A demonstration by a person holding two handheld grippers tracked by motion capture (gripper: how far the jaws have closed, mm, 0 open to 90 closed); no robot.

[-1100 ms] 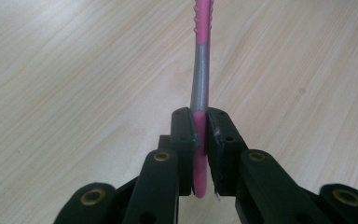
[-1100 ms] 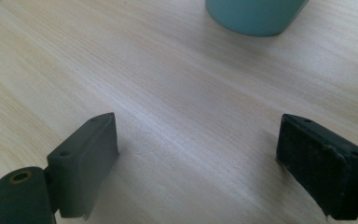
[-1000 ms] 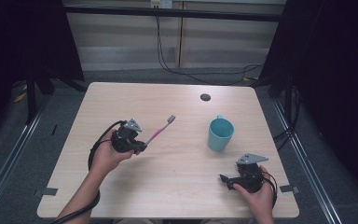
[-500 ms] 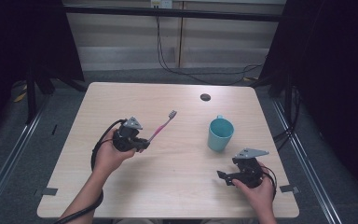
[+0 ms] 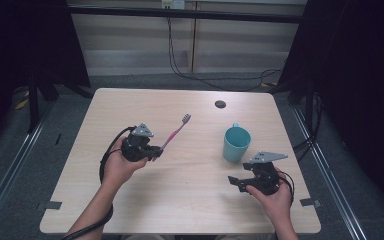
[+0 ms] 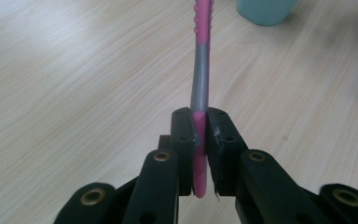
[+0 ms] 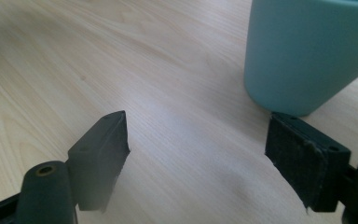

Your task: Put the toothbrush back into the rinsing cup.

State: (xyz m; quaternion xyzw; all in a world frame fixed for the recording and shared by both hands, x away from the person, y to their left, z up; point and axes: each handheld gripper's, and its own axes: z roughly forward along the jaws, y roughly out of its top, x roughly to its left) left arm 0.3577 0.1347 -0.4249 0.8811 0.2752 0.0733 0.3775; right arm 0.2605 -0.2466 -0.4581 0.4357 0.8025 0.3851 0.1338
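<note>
Here the left tool (image 6: 199,140) is clamped on the butt end of a slim pink-and-grey plastic toothbrush (image 6: 201,79), the pads pressed flat against either side of the handle. In the high view the toothbrush (image 5: 174,134) slants up and away from the left tool (image 5: 152,150), lifted off the pale wood-grain bench (image 5: 190,200), with its bristled head pointing toward the far right. The right tool (image 7: 198,154) has its jaws apart with nothing between them; they have just been closing a little. It is held above the bench close to a teal ceramic-looking mug (image 7: 307,51), which stands upright in the high view (image 5: 236,144) just beyond the right tool (image 5: 240,181). A small dark round disc (image 5: 220,104) lies near the far edge of the bench, well apart from both hands.

The toothbrush looks light and stiff, though the smooth handle could pivot in a grip taken so near its end; a hold nearer the ribbed pink section would likely steady it. The mug seems heavier, rigid and breakable, best taken across its wall or rim.
</note>
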